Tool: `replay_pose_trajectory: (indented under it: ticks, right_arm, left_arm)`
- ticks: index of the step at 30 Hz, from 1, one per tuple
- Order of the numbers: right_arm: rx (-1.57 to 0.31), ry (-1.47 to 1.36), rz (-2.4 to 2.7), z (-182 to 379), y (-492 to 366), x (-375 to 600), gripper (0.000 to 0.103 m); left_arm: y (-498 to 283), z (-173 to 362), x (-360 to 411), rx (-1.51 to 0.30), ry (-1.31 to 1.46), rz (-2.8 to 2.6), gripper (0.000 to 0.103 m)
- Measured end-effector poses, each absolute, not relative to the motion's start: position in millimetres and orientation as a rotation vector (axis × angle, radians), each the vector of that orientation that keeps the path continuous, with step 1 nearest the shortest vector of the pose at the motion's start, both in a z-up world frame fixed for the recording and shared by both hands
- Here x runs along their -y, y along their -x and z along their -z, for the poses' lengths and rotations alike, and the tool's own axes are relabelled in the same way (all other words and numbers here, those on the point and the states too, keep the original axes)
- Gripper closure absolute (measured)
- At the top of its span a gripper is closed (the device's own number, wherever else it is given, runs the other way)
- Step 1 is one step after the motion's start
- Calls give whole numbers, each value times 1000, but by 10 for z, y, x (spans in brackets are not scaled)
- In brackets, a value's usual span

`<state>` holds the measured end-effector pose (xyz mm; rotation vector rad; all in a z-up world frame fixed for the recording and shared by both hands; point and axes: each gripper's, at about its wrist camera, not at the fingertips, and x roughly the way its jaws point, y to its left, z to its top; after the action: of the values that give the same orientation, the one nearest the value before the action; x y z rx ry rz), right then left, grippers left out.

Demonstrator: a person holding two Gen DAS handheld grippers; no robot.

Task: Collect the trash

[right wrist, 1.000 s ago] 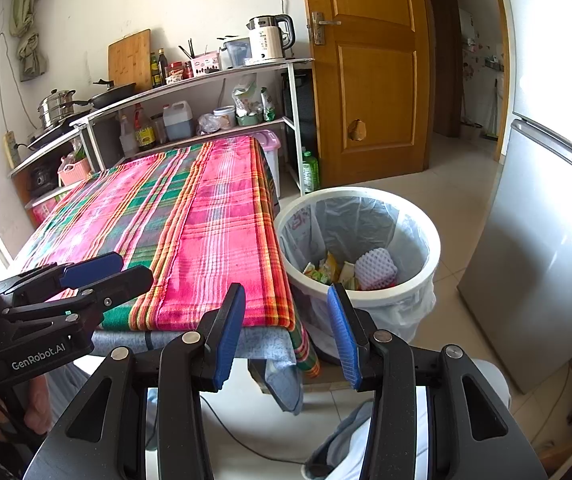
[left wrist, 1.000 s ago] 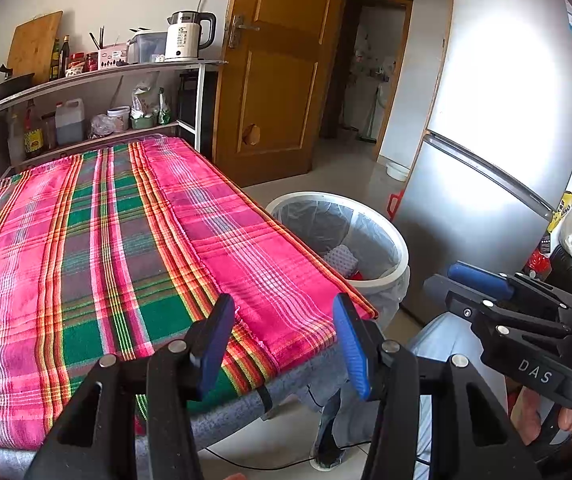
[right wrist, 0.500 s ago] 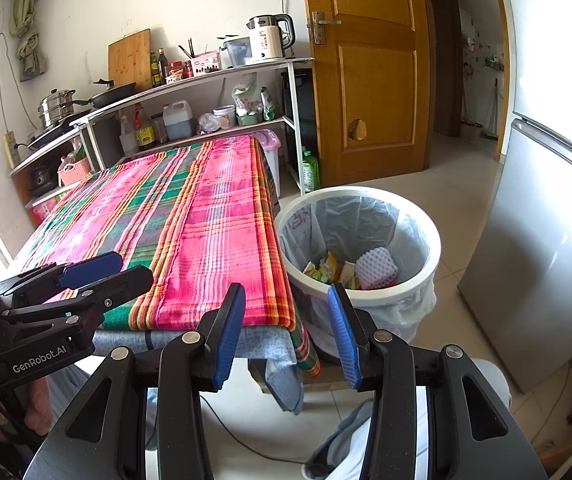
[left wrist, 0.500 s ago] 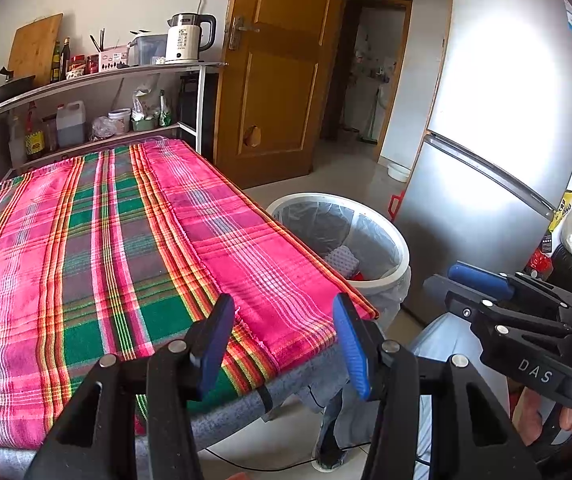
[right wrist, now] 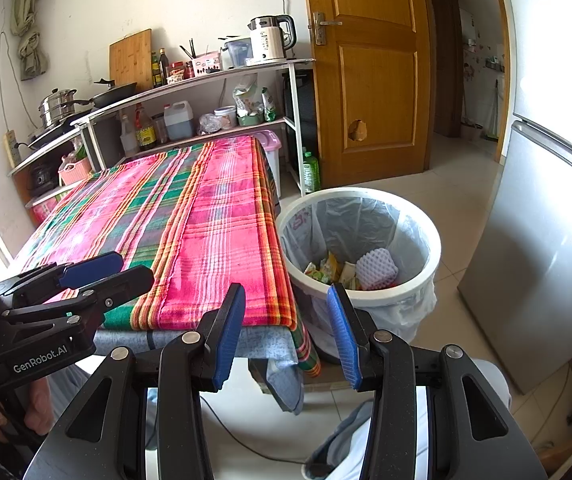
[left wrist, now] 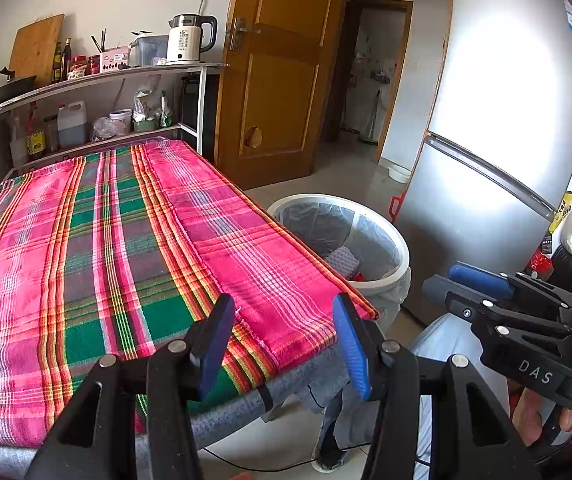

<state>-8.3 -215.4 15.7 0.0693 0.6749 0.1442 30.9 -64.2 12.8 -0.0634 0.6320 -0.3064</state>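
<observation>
I hold both my left hand-held gripper point(left wrist: 282, 340) and right hand-held gripper point(right wrist: 286, 330) wide open and empty above the bare plaid counter point(right wrist: 190, 216). Wrappers already lie in the lined bin point(right wrist: 413, 288) beside it, so collecting looks finished.

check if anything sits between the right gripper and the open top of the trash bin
Nothing visible does. The right gripper is open and empty, just beyond the near end of the plaid-covered table. The white trash bin stands on the floor right of that table, its lined mouth uncovered, with a white foam net and wrappers inside.
</observation>
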Motion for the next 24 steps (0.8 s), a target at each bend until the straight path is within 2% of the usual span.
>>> replay_pose_trajectory:
  ticks: [24]
  right_arm:
    - [-674, -65, -144, -172, 92, 2153, 59]
  left_arm:
    - [-294, -138, 682, -616, 41, 282, 50]
